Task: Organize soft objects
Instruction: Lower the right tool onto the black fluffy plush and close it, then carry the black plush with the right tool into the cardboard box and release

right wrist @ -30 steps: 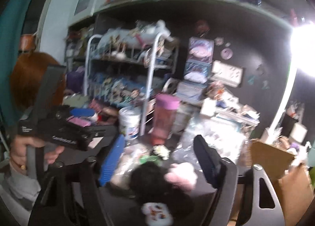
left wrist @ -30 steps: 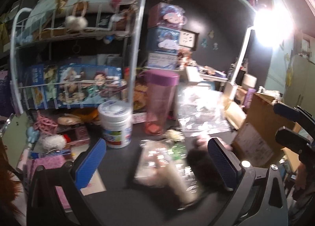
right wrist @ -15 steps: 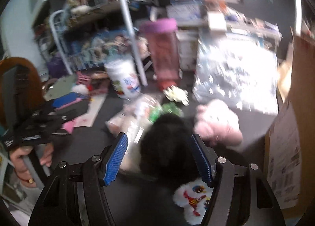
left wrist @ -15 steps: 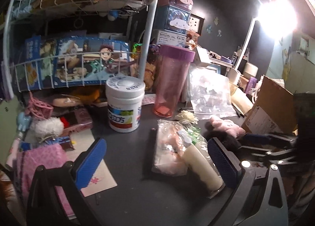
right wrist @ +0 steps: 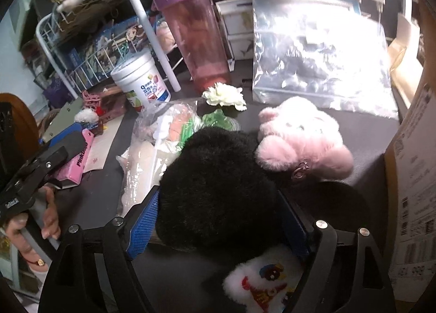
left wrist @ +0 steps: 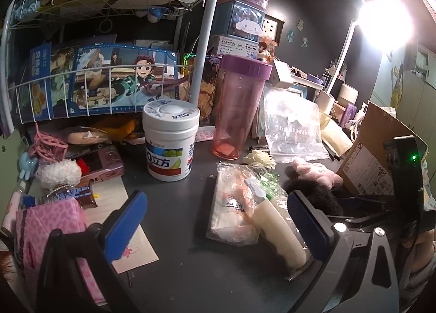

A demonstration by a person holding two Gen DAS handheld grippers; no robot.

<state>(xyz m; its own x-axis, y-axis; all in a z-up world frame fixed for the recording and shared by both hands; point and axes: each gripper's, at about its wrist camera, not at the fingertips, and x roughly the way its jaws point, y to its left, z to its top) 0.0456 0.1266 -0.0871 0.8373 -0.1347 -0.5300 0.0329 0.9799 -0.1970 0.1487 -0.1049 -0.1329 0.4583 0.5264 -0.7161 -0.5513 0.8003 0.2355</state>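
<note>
Right wrist view: right gripper [right wrist: 218, 220], jaws just widened, straddles black plush [right wrist: 215, 193] now lowered onto the desk [right wrist: 362, 133]; release apparently underway.

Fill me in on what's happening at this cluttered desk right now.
A person is tidying soft toys with two handheld grippers. The right gripper has a black plush between its jaws on the dark desk; the jaws have just been opening, so it looks set down rather than squeezed. A pink plush lies against it. The left gripper hovers open and empty near a plastic-wrapped bundle.
</note>
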